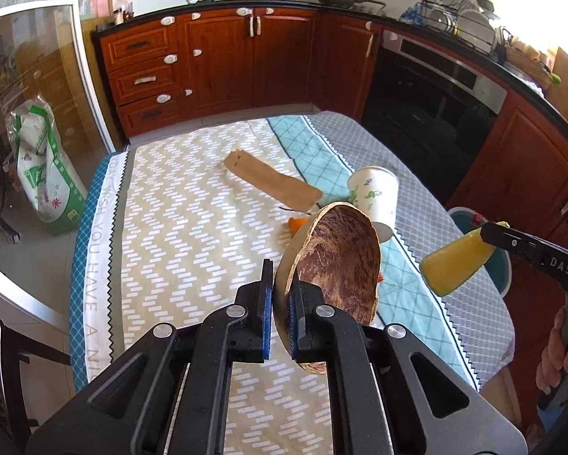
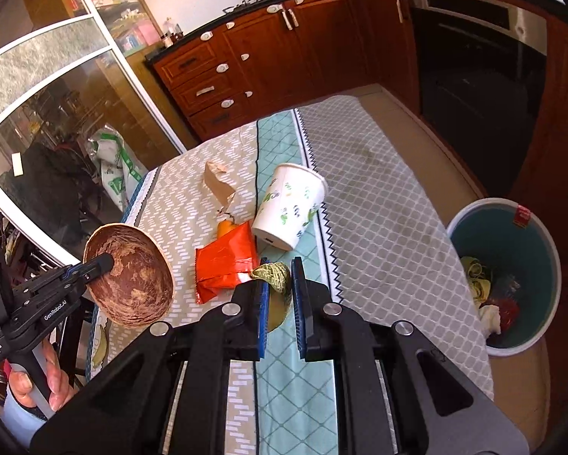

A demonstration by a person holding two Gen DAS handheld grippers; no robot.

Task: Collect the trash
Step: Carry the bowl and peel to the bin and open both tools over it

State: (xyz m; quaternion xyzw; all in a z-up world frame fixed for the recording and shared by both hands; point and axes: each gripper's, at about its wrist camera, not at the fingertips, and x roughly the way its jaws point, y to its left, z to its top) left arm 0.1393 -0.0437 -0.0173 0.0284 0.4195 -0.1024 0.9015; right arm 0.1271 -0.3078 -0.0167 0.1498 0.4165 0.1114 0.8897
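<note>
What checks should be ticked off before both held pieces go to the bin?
1. Left gripper clamped on the brown half coconut shell: ok, rim pinched.
2. Right gripper clamped on the yellow melon rind with netted green skin: ok.
3. Teal round waste bin open with room: ok.
4. Path to bin clear of the white printed paper cup: cannot tell.
5. Orange foil wrapper and brown paper bag collected: not ok, both on the table.
</note>
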